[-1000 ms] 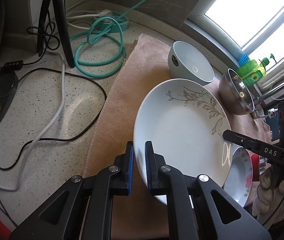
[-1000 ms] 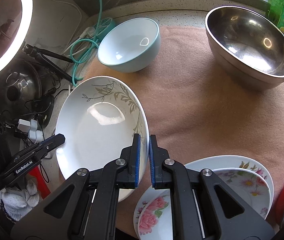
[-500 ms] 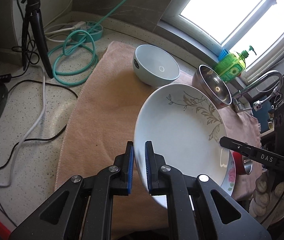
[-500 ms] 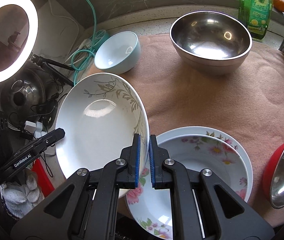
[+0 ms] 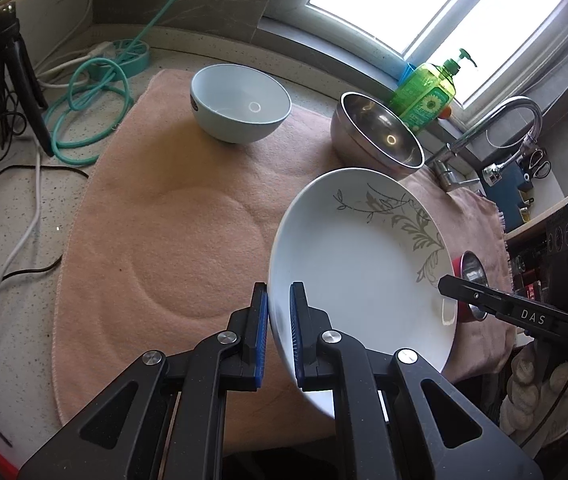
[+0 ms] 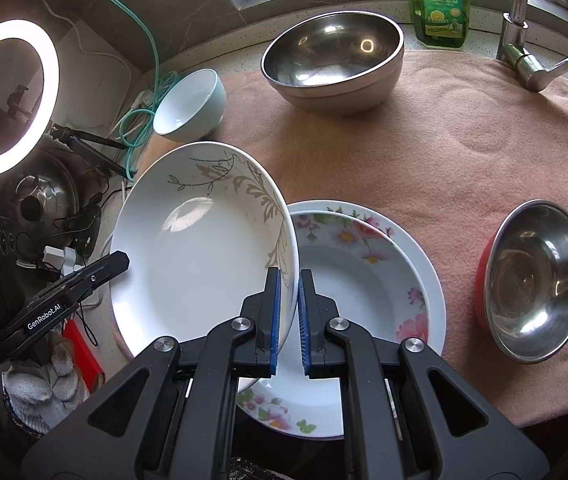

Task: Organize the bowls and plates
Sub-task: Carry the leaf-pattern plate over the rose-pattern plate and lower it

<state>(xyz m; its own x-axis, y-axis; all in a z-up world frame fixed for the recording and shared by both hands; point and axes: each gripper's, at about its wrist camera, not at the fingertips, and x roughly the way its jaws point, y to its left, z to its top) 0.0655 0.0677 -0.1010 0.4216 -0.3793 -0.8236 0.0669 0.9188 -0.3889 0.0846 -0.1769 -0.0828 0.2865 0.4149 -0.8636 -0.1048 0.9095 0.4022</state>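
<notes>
A white plate with a grey leaf pattern (image 5: 360, 264) (image 6: 204, 248) hangs tilted above the pink cloth, held at opposite rims. My left gripper (image 5: 279, 300) is shut on its near rim, and my right gripper (image 6: 289, 280) is shut on the other rim. The right gripper's finger (image 5: 496, 300) shows across the plate in the left wrist view; the left gripper's finger (image 6: 96, 272) shows in the right wrist view. Beside and partly under the held plate lie two stacked floral plates (image 6: 364, 264). A pale blue bowl (image 5: 240, 102) (image 6: 192, 106) and a large steel bowl (image 5: 380, 138) (image 6: 332, 60) stand further back.
A small steel bowl with a red outside (image 6: 532, 280) sits at the right on the pink cloth (image 5: 164, 220). A green soap bottle (image 6: 440, 4) and a tap (image 6: 524, 40) stand by the window. Teal hose (image 5: 88, 112), cables, a tripod (image 5: 20, 80) and a ring light (image 6: 8, 96) crowd the left.
Both grippers carried the leaf plate rightward over the cloth and a little upward; it now overlaps the floral plates. The blue and steel bowls appear further away.
</notes>
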